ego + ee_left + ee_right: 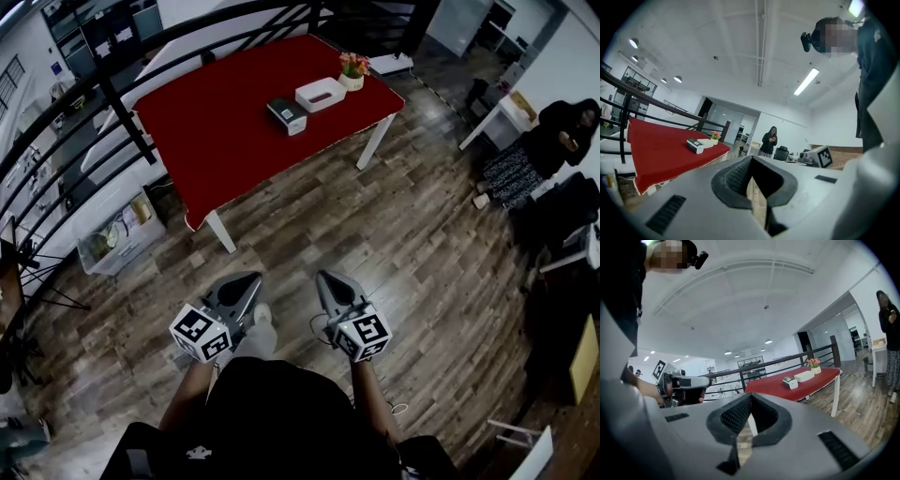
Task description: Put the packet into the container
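Nothing of the task seems to be under way yet. The person is standing on the plank floor (412, 234), well apart from the bench (216, 131), so the approach looks like the step in hand. The bench is showing a flat, matte red cover over white legs.

Both tools are hanging low by the person's body, far short of the bench. The left gripper (249, 279) is holding its grey, wedge-shaped jaws pressed together on nothing, ribbed dark pads (736, 177) meeting. The right gripper (328, 278) is doing the same, empty.

Toward the bench's far end, the container (320, 94) is sitting open: white, shallow, rectangular, probably rigid plastic. The packet (285, 114) is lying just beside it, toward the bench's middle; it is small and boxy, with a dark top and white sides. A small flower pot (353, 71) is standing at the bench's far corner.

The next move is probably calling for walking up to the bench, spreading one gripper's jaws and bringing them across the packet's narrower sides.
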Action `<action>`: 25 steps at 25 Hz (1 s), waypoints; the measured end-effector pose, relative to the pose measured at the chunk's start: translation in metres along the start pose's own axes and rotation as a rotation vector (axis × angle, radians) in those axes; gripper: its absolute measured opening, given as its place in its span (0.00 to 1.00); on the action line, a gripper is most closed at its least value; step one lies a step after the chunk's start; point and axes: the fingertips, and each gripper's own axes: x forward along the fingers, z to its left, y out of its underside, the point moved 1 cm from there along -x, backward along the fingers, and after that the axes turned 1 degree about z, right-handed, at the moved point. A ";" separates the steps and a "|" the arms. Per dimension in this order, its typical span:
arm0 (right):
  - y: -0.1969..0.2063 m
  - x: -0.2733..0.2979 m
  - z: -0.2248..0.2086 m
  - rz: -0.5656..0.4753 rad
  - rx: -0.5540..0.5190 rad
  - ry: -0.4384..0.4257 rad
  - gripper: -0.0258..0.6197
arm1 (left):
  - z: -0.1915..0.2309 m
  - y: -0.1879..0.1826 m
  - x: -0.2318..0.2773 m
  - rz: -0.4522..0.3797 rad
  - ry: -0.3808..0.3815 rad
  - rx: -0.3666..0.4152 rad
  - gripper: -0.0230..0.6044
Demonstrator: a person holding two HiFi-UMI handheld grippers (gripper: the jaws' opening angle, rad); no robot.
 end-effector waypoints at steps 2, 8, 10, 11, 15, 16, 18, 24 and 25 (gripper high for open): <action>-0.013 0.023 -0.009 0.012 -0.019 0.013 0.07 | 0.023 -0.017 0.011 -0.018 0.014 -0.008 0.05; -0.042 0.089 -0.018 0.038 -0.101 0.034 0.07 | 0.089 -0.050 0.026 -0.057 0.034 -0.019 0.05; -0.047 0.107 -0.020 0.041 -0.118 0.041 0.07 | 0.106 -0.056 0.029 -0.057 0.039 -0.024 0.05; -0.048 0.115 -0.021 0.043 -0.122 0.046 0.07 | 0.114 -0.059 0.031 -0.052 0.040 -0.026 0.05; -0.049 0.135 -0.025 0.062 -0.121 0.058 0.07 | 0.136 -0.058 0.039 -0.051 0.050 -0.045 0.05; -0.048 0.138 -0.026 0.067 -0.118 0.064 0.07 | 0.139 -0.057 0.041 -0.049 0.055 -0.049 0.05; -0.046 0.143 -0.033 0.075 -0.115 0.079 0.07 | 0.144 -0.054 0.048 -0.039 0.067 -0.056 0.05; -0.039 0.164 -0.067 0.102 -0.086 0.091 0.07 | 0.163 -0.049 0.081 0.005 0.074 -0.078 0.05; -0.039 0.169 -0.074 0.102 -0.079 0.092 0.07 | 0.169 -0.048 0.088 0.008 0.075 -0.078 0.05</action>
